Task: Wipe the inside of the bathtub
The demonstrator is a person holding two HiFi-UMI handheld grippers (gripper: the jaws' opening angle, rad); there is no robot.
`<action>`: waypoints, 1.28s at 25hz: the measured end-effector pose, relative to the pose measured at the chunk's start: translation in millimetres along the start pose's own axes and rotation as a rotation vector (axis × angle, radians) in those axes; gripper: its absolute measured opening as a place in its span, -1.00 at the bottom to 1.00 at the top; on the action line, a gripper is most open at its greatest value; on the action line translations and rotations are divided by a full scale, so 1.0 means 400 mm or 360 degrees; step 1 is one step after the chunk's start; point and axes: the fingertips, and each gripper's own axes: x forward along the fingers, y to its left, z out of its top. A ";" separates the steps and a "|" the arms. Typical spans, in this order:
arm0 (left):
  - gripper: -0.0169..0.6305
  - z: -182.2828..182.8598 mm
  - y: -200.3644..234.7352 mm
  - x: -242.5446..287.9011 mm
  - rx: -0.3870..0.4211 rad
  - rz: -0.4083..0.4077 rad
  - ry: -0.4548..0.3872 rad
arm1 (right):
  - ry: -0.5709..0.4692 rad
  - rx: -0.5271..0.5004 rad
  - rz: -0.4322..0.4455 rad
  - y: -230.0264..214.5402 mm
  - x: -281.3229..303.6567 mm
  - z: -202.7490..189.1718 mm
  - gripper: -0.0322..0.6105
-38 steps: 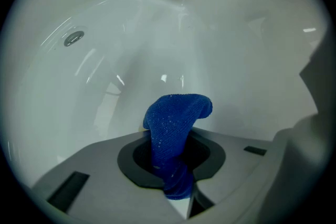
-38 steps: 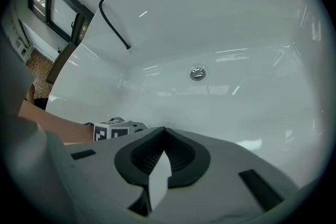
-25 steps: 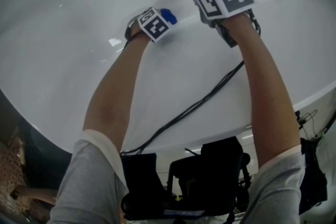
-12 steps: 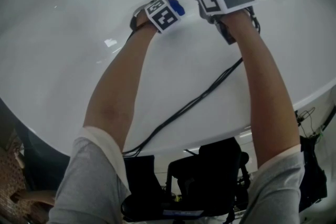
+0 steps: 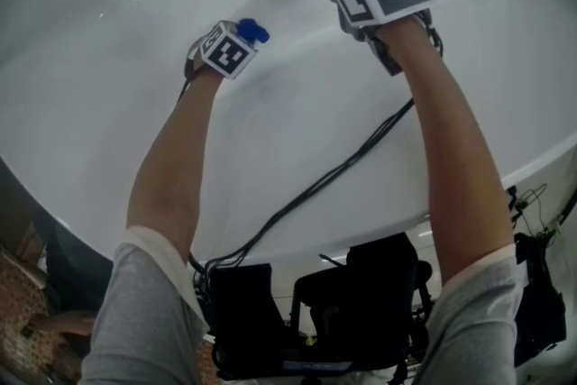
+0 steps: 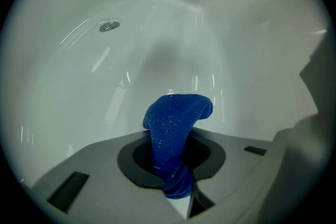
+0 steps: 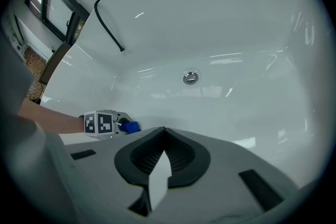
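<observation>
The white bathtub [image 5: 297,131] fills the head view, and both arms reach down into it. My left gripper [image 5: 245,36] is shut on a blue cloth [image 5: 253,31], which sticks out past the jaws toward the tub wall. In the left gripper view the blue cloth [image 6: 176,128] rises from the closed jaws, its tip close to the glossy wall; contact cannot be told. My right gripper [image 5: 356,9] hangs higher, over the tub's middle, jaws together with nothing in them. From the right gripper view, the left gripper [image 7: 122,126] and its cloth [image 7: 130,126] show low on the left.
A metal drain [image 7: 190,77] sits in the tub's far wall, also seen as the drain [image 6: 108,25] in the left gripper view. Black faucet fittings and a hose [image 7: 107,26] stand on the far rim. Black cables [image 5: 334,180] trail over the near rim. A window [image 7: 58,5] lies beyond.
My left gripper with the blue cloth swept right, then back left along the tub wall; it now sits further left than a second ago. The right gripper has stayed nearly still.
</observation>
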 end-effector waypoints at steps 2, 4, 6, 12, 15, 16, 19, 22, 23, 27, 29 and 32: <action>-0.70 -0.019 0.006 -0.001 -0.0083 0.0023 -0.0024 | -0.0001 0.0006 0.0002 0.002 0.001 -0.001 -0.87; -0.70 -0.010 0.007 -0.005 -0.0162 0.0057 -0.0042 | -0.0006 0.0012 0.0003 0.001 -0.002 -0.001 -0.87; -0.70 0.020 -0.003 -0.002 -0.0190 0.0059 -0.0046 | -0.0015 0.0018 -0.0005 -0.003 -0.009 0.000 -0.87; -0.70 0.226 -0.067 0.032 -0.0064 -0.0017 -0.0163 | -0.0043 0.0068 -0.0044 -0.023 -0.017 0.013 -0.88; -0.70 0.331 -0.108 0.047 0.0017 -0.0066 -0.0206 | -0.0059 0.0104 -0.0087 -0.040 -0.025 0.018 -0.88; -0.70 0.359 -0.115 0.046 0.0043 -0.0054 -0.0214 | -0.0065 0.0112 -0.0102 -0.046 -0.029 0.020 -0.88; -0.70 0.421 -0.146 0.053 0.0106 -0.0054 -0.0239 | -0.0080 0.0120 -0.0121 -0.051 -0.034 0.026 -0.88; -0.70 0.442 -0.176 0.061 0.0204 -0.0080 -0.0231 | -0.0079 0.0104 -0.0122 -0.052 -0.033 0.029 -0.87; -0.70 0.438 -0.188 0.062 0.0261 -0.0095 -0.0218 | -0.0080 0.0101 -0.0123 -0.052 -0.034 0.030 -0.87; -0.70 0.374 -0.242 0.068 0.0388 -0.0171 -0.0162 | -0.0084 0.0102 -0.0124 -0.053 -0.033 0.031 -0.88; -0.70 0.321 -0.246 0.066 0.0320 -0.0208 -0.0162 | -0.0085 0.0098 -0.0118 -0.051 -0.031 0.031 -0.88; -0.70 0.211 -0.226 0.051 0.0244 -0.0226 -0.0131 | -0.0083 0.0085 -0.0112 -0.046 -0.030 0.031 -0.87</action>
